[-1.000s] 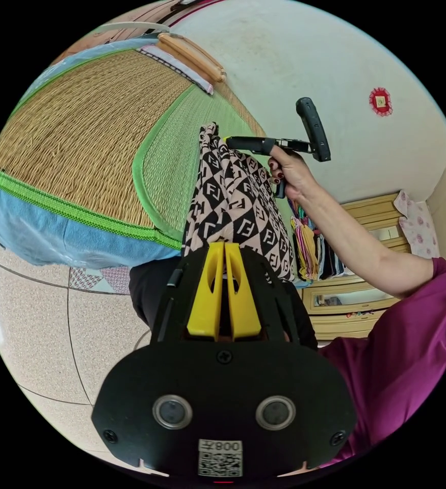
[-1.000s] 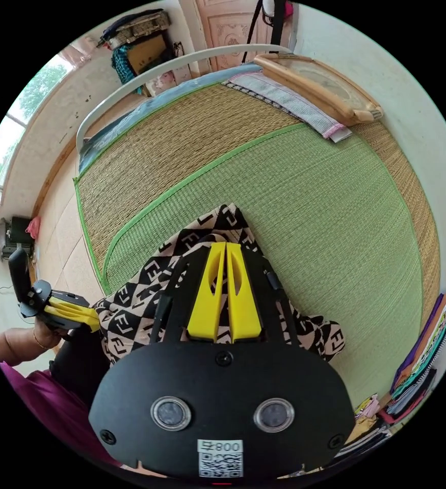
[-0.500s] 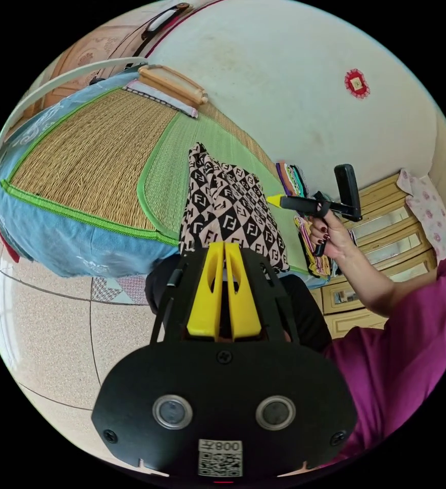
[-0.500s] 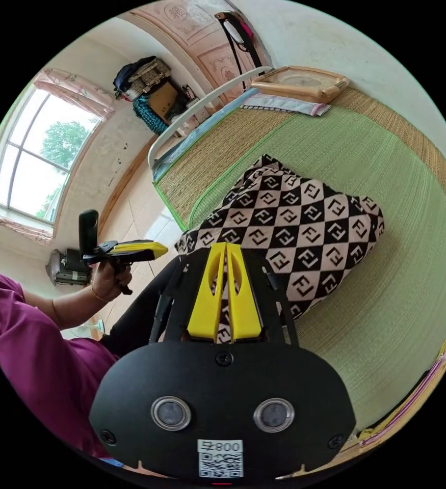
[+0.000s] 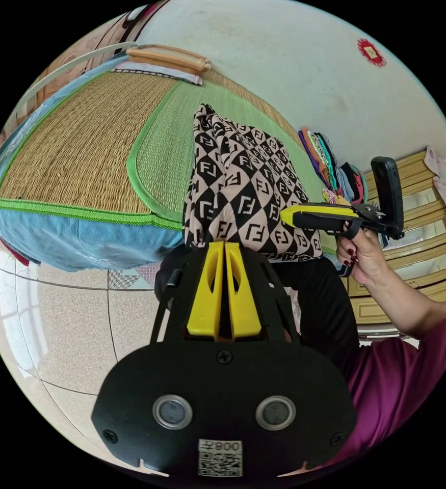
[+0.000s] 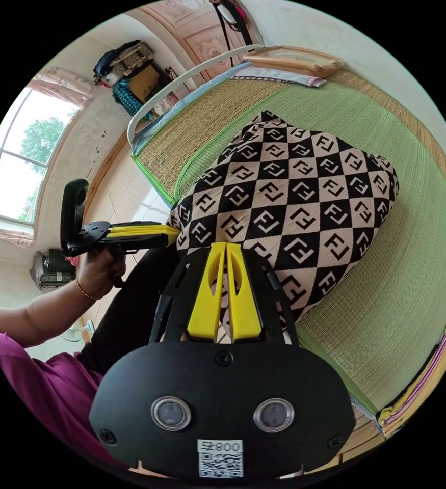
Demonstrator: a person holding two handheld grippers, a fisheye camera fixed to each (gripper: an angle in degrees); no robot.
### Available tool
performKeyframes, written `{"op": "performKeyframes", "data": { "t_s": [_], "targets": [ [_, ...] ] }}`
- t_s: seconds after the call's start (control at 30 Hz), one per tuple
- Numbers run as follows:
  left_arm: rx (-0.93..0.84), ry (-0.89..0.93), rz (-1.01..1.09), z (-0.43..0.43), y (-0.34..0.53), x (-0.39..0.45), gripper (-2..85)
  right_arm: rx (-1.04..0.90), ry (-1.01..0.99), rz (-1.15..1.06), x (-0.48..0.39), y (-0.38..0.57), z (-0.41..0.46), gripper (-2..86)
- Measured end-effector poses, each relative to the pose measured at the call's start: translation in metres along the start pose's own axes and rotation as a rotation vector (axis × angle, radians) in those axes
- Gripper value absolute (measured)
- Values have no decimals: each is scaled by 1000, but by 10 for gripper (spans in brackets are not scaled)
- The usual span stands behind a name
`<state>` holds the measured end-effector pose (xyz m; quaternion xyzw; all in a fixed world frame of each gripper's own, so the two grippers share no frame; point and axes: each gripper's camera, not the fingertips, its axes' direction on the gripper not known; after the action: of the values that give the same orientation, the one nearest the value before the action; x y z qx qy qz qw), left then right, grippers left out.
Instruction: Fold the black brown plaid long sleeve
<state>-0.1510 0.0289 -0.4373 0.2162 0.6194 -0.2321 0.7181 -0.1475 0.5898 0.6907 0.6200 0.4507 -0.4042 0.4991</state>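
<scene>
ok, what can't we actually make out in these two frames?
- Left gripper view: its own body hides whether the closed tips pinch the plaid garment.
- Right gripper view: same, tips overlap the cloth and contact is hidden.
- Sleeves of the garment: tucked under the fold.
- Stacked clothes: too small to tell pieces apart.
- Bed mat: cut by the lens edge.

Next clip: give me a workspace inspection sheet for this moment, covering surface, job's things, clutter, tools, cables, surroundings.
Surface: green woven mat over a straw mat on a bed.
Job's things: black-and-tan patterned garment, folded on the green mat, near edge at the bed's edge.
Clutter: stack of folded clothes by the wall; wooden frame at the bed's far end.
Tools: left tool and right tool, both with jaws together at the garment's near edge.
Cables: nothing seen.
Surroundings: window, drawers, tiled floor.
</scene>
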Motion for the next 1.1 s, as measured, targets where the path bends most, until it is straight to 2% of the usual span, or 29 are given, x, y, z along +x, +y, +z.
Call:
{"op": "performKeyframes", "data": {
  "t_s": [0.4,0.67,0.87,1.1],
  "targets": [
    [102,114,3,-17,37,23,1,68,-166,96,7,35,42,2],
    [51,147,91,5,28,53,3,158,-180,211,33,124,55,1],
    [-43,159,116,36,3,68,8,125,-264,281,50,142,115,2],
    [-161,290,135,73,-1,91,42,164,-341,305,55,165,152,17]
  ]
}}
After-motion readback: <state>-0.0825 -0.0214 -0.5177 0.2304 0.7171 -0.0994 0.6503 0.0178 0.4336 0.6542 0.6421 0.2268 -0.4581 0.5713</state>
